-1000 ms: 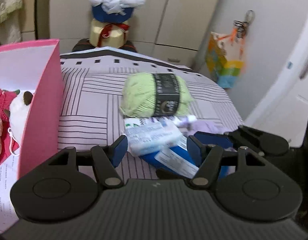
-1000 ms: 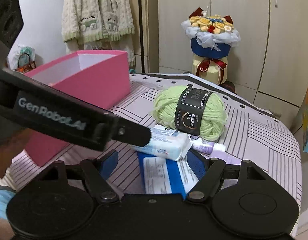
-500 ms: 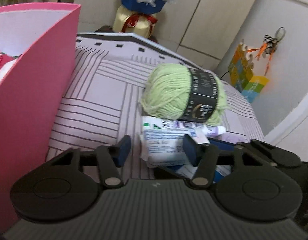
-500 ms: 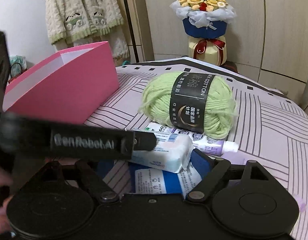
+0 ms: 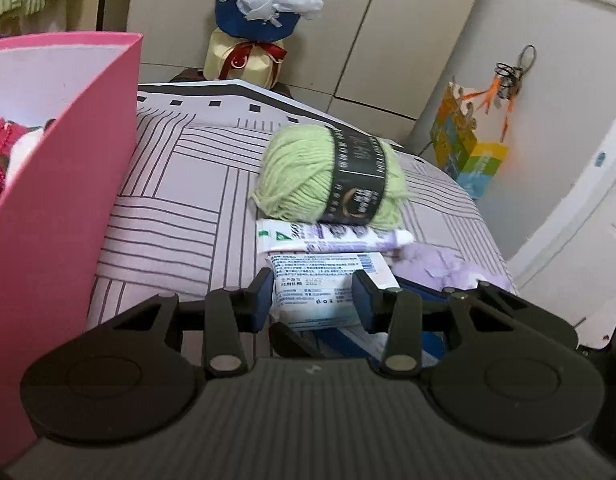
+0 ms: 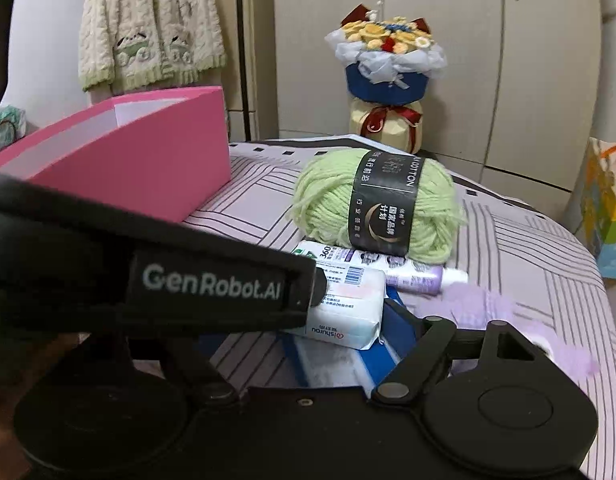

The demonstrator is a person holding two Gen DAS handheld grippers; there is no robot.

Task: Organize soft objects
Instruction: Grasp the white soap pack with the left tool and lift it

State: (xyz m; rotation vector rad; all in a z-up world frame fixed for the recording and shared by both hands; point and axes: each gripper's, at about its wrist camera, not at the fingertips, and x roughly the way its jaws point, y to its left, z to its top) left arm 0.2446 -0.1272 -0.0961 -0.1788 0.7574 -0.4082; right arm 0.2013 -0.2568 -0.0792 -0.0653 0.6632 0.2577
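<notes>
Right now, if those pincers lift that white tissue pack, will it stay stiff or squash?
The white tissue pack will probably squash a little: its plastic wrap looks puffy and rounded at the corners. It is likely light for its size, being a soft pack. The glossy film may be somewhat slippery, though the left gripper, whose jaws have just been closing, has it squarely between them.

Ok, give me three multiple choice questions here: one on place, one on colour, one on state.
1. The fuzzy light green yarn ball lies: A in the pink box; B on the striped cloth; C on the floor.
2. Its paper band is: A red; B black; C white.
3. The soft white tissue pack is: A between the left gripper fingers; B in the box; C under the yarn.
Answers: B, it rests on cloth; B, the band is dark; A, the jaws, just closing, press its sides.
</notes>
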